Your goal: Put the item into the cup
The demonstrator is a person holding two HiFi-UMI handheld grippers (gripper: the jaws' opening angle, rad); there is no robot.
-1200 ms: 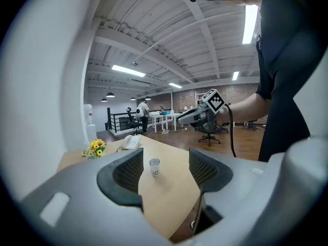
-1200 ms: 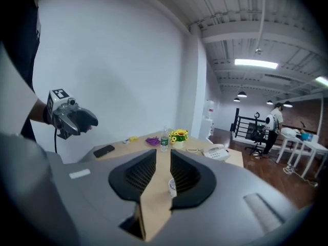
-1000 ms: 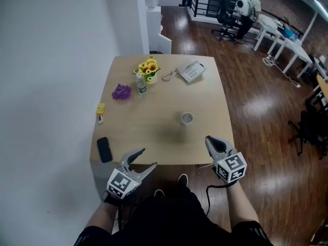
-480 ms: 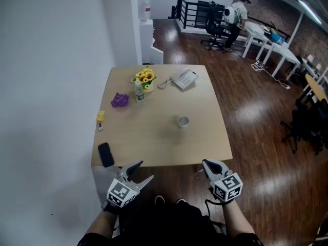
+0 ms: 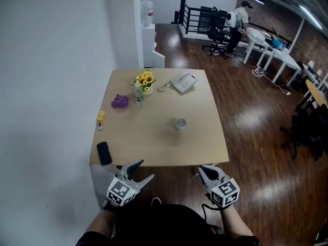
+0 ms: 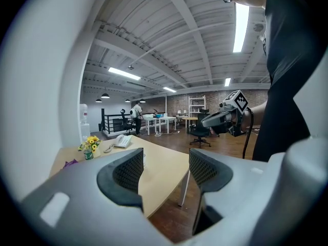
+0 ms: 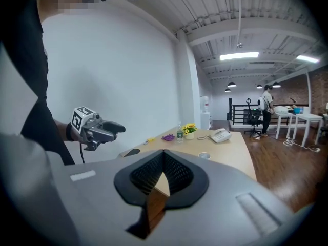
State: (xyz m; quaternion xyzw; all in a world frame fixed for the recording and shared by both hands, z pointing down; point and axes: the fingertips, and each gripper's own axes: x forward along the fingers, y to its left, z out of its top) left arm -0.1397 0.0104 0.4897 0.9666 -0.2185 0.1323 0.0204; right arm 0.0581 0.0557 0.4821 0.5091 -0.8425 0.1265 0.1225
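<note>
Head view: both grippers hang just off the near edge of the table (image 5: 154, 140), touching nothing. The left gripper (image 5: 146, 169) has its jaws wide apart and empty. The right gripper (image 5: 202, 169) has its jaws pressed together with nothing between them. The cup (image 5: 180, 123) stands alone, right of the table's middle. A purple item (image 5: 120, 101) and a yellow item (image 5: 100, 116) lie by the left edge, well apart from the cup. A black phone (image 5: 104, 152) lies at the near left corner.
</note>
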